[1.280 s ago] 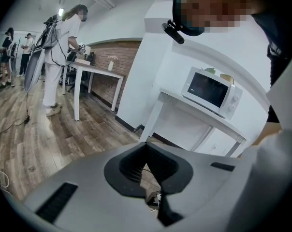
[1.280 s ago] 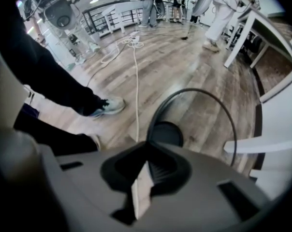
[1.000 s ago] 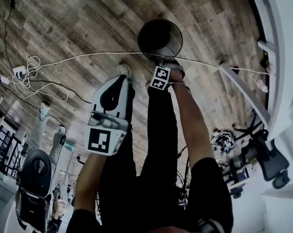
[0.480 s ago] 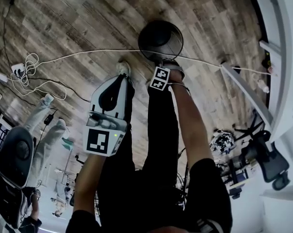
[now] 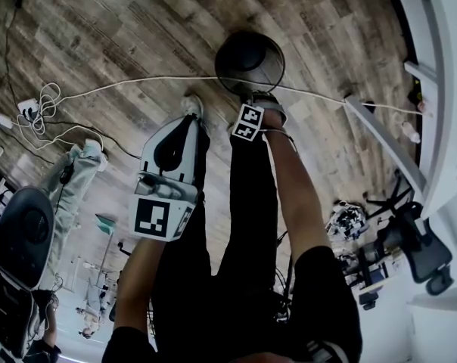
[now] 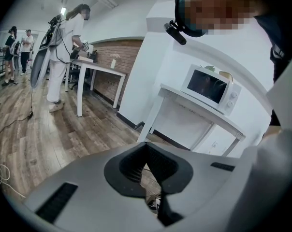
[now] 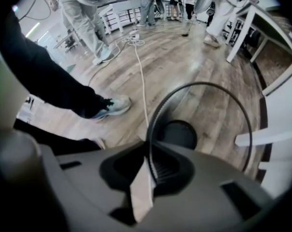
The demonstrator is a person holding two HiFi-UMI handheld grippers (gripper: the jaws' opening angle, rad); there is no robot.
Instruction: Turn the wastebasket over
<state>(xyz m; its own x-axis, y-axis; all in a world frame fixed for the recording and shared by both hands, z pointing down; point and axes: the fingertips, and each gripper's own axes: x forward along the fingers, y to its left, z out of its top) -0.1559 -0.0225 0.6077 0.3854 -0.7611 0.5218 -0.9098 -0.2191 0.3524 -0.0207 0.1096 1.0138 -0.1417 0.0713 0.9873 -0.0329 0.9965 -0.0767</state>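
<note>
A black wire-mesh wastebasket (image 5: 247,55) stands upright on the wood floor, mouth up; in the right gripper view I look down past its round rim to its dark base (image 7: 177,134). My right gripper (image 5: 253,97) points straight down at the near rim. The thin rim runs between its jaws (image 7: 148,166), which are opening and still look pinched on it. My left gripper (image 5: 189,123) hangs apart, lower left of the basket, above my leg. Its jaws (image 6: 146,146) meet at the tips with nothing between them.
A white cable (image 5: 138,85) crosses the floor just before the basket, beside my shoe (image 5: 192,106). White table legs (image 5: 380,134) stand to the right. A power strip with coiled cords (image 5: 28,112) lies far left. Another person (image 5: 69,187) stands at the left.
The person at the left has walked nearer along the floor. The basket and both grippers have hardly shifted.
</note>
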